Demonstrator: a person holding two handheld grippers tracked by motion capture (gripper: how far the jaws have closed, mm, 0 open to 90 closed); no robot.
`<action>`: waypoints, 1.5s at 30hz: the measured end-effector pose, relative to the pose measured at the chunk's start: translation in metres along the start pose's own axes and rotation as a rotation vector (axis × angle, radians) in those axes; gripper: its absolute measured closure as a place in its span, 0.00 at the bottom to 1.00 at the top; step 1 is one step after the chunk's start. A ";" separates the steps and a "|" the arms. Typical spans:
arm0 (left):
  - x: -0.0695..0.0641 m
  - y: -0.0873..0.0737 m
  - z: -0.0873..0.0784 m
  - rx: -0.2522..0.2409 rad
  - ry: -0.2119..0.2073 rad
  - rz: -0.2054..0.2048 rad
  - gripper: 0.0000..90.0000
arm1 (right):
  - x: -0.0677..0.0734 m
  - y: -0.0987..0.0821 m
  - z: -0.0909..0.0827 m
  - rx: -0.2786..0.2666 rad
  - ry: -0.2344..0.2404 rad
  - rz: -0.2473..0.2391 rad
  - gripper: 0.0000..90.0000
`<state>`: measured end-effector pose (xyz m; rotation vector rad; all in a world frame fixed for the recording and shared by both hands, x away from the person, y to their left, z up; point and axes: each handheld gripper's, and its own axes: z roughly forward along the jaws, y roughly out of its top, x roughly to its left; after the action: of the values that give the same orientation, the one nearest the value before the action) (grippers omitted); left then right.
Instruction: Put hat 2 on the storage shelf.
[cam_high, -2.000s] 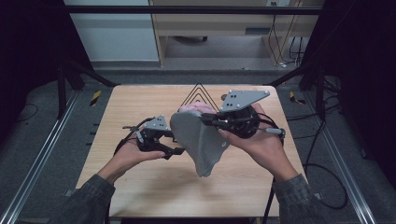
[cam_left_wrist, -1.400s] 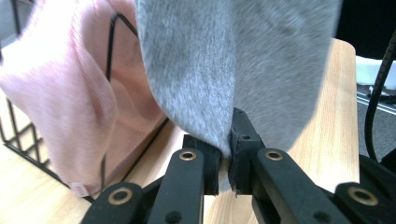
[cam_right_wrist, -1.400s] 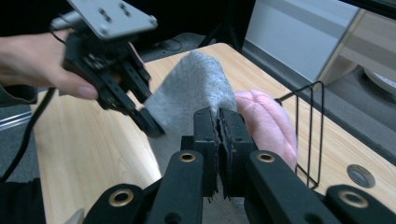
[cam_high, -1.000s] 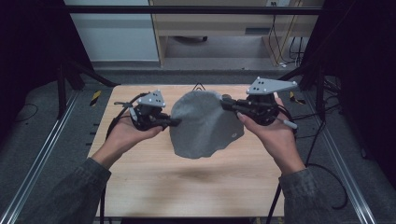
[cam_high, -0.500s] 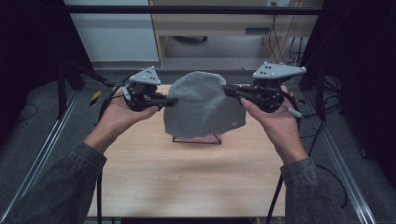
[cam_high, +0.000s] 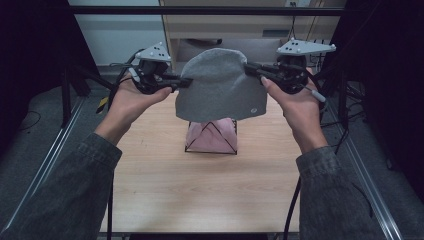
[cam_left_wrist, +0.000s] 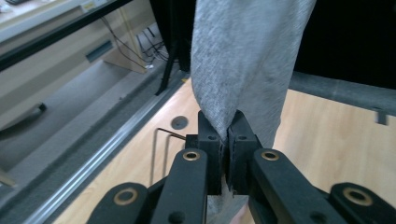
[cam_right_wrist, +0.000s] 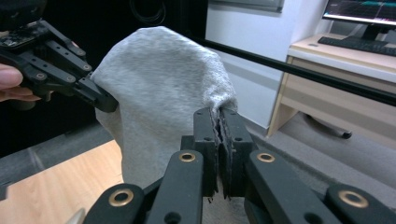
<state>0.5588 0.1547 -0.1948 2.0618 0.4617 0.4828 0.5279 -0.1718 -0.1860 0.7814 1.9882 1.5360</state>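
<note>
A grey knitted beanie (cam_high: 217, 85) hangs in the air, stretched between both grippers well above the table. My left gripper (cam_high: 184, 81) is shut on its left edge, and my right gripper (cam_high: 250, 69) is shut on its right edge. In the left gripper view the grey fabric (cam_left_wrist: 243, 60) rises out of the closed jaws (cam_left_wrist: 227, 140). In the right gripper view the beanie (cam_right_wrist: 163, 93) bulges to the left of the shut jaws (cam_right_wrist: 218, 126), with the other gripper (cam_right_wrist: 100, 100) pinching its far side. Below the beanie a pink cloth sits inside a black wire pyramid frame (cam_high: 211, 137).
The wooden table (cam_high: 200, 195) runs between metal rails on both sides. A desk and shelving (cam_high: 225, 30) stand behind it, with cables on the floor at the right (cam_high: 350, 95). A round hole (cam_left_wrist: 179, 122) marks the tabletop near its edge.
Both grippers have lifted the beanie up off the table and farther back, spreading it out between them. The pink cloth in the wire frame has come into view beneath it.
</note>
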 end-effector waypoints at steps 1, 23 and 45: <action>0.003 0.001 0.002 0.002 0.005 -0.001 0.96 | -0.004 0.000 0.003 -0.005 -0.006 0.001 0.96; 0.045 -0.006 0.049 -0.029 0.123 -0.045 0.96 | -0.050 -0.022 0.057 -0.025 -0.046 0.092 0.96; 0.053 -0.045 0.080 0.022 0.106 -0.091 0.96 | -0.058 -0.069 0.091 0.073 -0.041 0.126 0.96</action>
<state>0.6389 0.1466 -0.2643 2.0330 0.6235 0.5357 0.6229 -0.1647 -0.2716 0.9768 2.0081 1.5110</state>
